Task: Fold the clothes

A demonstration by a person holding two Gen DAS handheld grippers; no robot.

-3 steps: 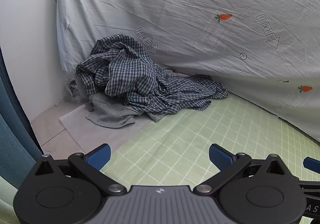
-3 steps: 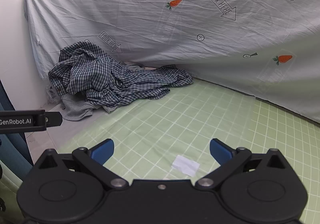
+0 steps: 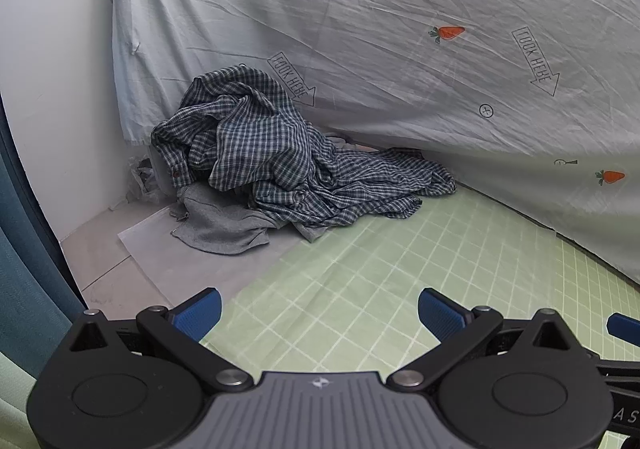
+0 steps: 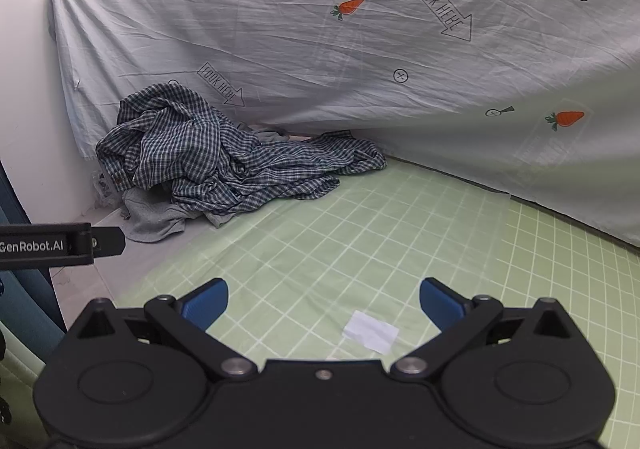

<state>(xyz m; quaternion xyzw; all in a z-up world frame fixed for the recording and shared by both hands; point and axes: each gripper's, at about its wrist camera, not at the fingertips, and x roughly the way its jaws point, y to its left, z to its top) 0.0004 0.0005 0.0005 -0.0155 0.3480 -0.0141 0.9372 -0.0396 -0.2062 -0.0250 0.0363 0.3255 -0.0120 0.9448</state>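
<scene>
From the left wrist, the left claw (image 3: 319, 313) is wide apart with nothing in it; the crumpled blue checked shirt (image 3: 280, 165) lies far off on the green squared mat (image 3: 360, 281), on top of a soft grey top (image 3: 218, 223). From the right wrist, the right claw (image 4: 323, 303) is wide apart and empty too; a small white paper scrap (image 4: 371, 331) lies just past it; the shirt (image 4: 208, 161) sits well away against the pale carrot-print sheet (image 4: 320, 49).

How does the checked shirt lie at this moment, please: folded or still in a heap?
Unfolded: the checked shirt lies crumpled in a heap against the hanging sheet, partly over a grey garment.
</scene>
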